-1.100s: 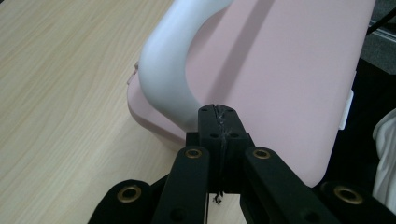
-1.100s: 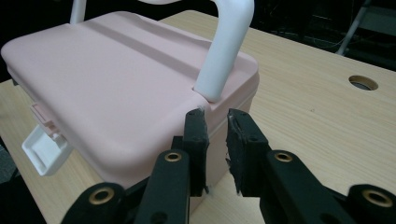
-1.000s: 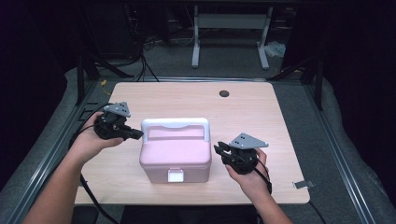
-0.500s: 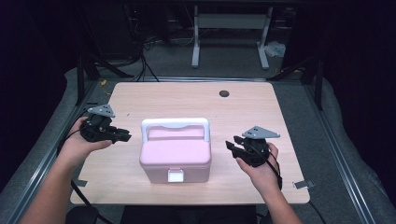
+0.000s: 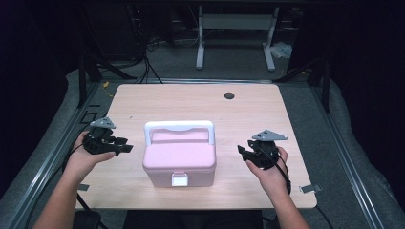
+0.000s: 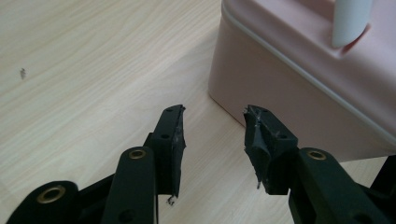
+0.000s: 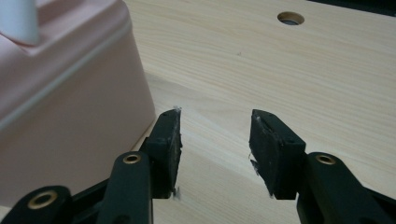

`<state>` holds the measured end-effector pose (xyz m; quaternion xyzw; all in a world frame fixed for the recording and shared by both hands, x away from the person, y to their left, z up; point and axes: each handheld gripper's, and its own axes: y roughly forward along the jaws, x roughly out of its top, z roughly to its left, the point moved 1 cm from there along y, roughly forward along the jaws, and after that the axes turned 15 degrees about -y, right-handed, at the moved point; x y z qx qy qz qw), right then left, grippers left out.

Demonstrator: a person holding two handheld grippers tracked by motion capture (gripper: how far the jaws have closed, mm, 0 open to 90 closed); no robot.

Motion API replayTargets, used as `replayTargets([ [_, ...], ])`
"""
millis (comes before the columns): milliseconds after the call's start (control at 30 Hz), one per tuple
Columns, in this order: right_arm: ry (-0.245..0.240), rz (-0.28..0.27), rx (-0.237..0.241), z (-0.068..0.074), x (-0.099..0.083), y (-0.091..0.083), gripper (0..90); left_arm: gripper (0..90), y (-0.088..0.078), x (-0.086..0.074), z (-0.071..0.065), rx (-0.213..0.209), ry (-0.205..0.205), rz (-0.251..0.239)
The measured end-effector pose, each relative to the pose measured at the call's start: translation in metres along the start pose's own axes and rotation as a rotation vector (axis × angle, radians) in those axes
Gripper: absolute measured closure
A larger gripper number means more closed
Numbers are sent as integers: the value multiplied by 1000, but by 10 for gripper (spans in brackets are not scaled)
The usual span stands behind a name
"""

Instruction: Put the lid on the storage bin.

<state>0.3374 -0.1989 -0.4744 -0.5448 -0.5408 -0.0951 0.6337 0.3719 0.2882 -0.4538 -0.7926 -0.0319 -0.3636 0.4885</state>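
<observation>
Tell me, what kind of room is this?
Probably a lab or workshop set up for recording, not a home. A bare wooden table stands on a metal frame, loose cables lie on the grey floor behind it, and dark curtains hang around it.

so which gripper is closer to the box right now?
The left gripper: its jaws point at the pink box across a narrow strip of table, not touching. The right gripper sits farther from the box's other side.
</observation>
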Motion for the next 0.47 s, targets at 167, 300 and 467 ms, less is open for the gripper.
replayTargets([
  [167, 0, 8, -13, 1, -11, 10, 496, 548, 12, -15, 7, 10, -21, -22],
  [300, -26, 29, -32, 3, -19, 17, 478, 537, 23, -25, 12, 13, -32, -24],
  [467, -49, 55, -54, 4, -29, 27, 455, 520, 31, -33, 15, 33, -31, -12],
])
